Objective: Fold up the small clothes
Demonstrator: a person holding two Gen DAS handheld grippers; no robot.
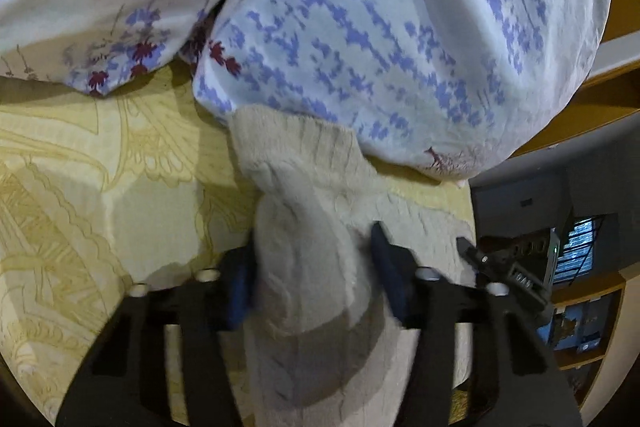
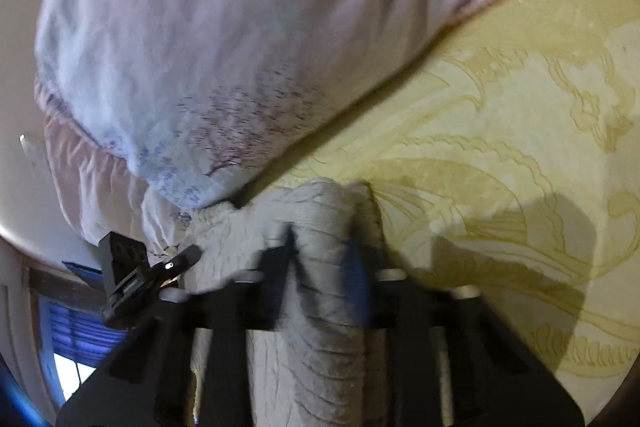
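A cream cable-knit garment [image 1: 304,227] lies on the yellow patterned bedsheet [image 1: 80,187], its far end tucked under a pillow. My left gripper [image 1: 312,263] is shut on a bunched fold of the knit, which fills the gap between its blue-padded fingers [image 1: 384,259]. In the right wrist view the same knit garment [image 2: 320,227] is bunched between the fingers of my right gripper [image 2: 324,255], which is shut on it. The other gripper's tip [image 2: 176,263] shows at the left. The rest of the garment is hidden under the grippers.
A large pillow with blue and red leaf print [image 1: 380,27] lies just beyond the garment and shows pale pink with a green clover in the right wrist view [image 2: 200,47]. The bed's edge, wooden shelves [image 1: 580,307] and a window [image 2: 76,339] are beside it.
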